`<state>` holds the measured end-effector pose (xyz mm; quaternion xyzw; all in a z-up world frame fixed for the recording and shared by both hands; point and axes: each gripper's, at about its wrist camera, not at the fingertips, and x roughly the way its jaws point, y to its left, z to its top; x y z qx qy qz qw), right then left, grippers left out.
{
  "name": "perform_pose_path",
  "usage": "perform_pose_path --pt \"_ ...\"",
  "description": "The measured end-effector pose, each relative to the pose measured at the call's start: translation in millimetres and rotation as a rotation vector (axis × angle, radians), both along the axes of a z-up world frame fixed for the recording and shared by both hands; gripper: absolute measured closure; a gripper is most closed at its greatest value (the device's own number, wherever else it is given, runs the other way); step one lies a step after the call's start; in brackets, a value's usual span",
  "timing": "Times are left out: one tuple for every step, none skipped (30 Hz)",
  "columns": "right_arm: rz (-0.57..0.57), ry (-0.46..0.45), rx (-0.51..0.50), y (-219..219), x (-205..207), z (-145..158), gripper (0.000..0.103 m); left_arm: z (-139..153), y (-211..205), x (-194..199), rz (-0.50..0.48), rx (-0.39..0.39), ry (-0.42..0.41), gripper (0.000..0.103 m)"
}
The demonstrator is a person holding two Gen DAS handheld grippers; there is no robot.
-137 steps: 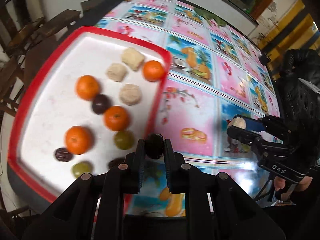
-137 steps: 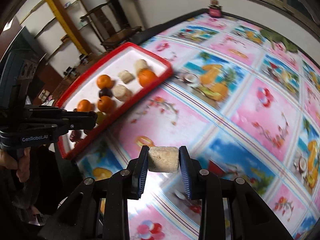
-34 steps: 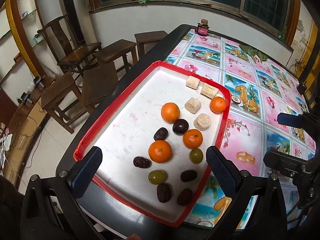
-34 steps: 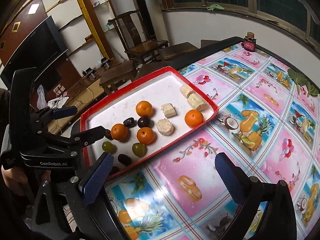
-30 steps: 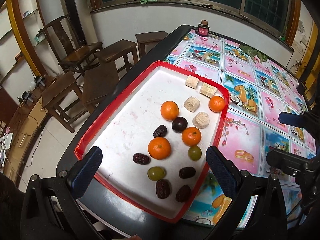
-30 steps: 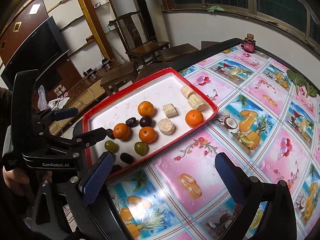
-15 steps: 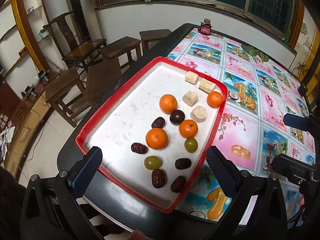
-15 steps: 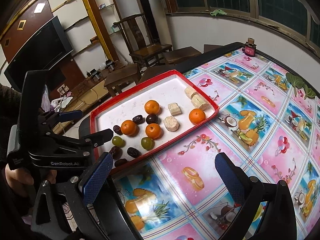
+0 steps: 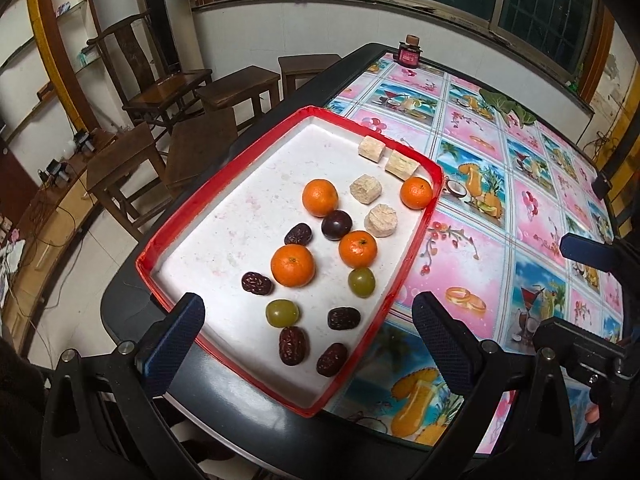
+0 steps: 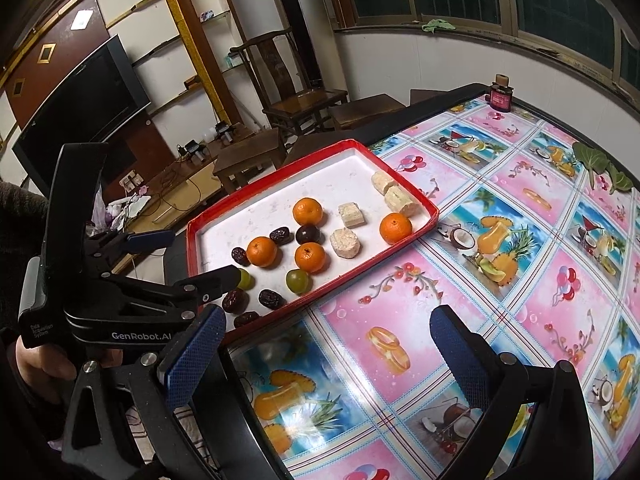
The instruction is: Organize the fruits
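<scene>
A red-rimmed white tray lies on the table's near left part. It holds several oranges, several beige cake pieces, a dark plum, two green grapes and several brown dates. My left gripper hangs open and empty above the tray's near end. It also shows in the right wrist view as the left gripper. My right gripper is open and empty over the tablecloth, right of the tray.
A fruit-print tablecloth covers the table beyond the tray. A small dark red jar stands at the far end. Wooden chairs and stools crowd the table's left side. A hand grips the left tool.
Since 4.6 s ago the left gripper has let go of a dark fruit and the right of a beige cake. Both opened and rose. In the last second both drew back slightly.
</scene>
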<state>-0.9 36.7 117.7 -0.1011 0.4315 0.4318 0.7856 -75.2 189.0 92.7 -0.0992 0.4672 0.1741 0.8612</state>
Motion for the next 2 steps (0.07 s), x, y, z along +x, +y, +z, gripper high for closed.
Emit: perform_pose_path --pt "-0.001 -0.001 0.001 -1.3 0.2 0.1 0.001 -0.1 -0.1 0.0 0.003 -0.004 -0.003 0.000" --pt "-0.003 -0.003 0.002 -3.4 0.3 0.3 0.001 -0.3 -0.6 0.1 0.002 -0.008 -0.004 0.000"
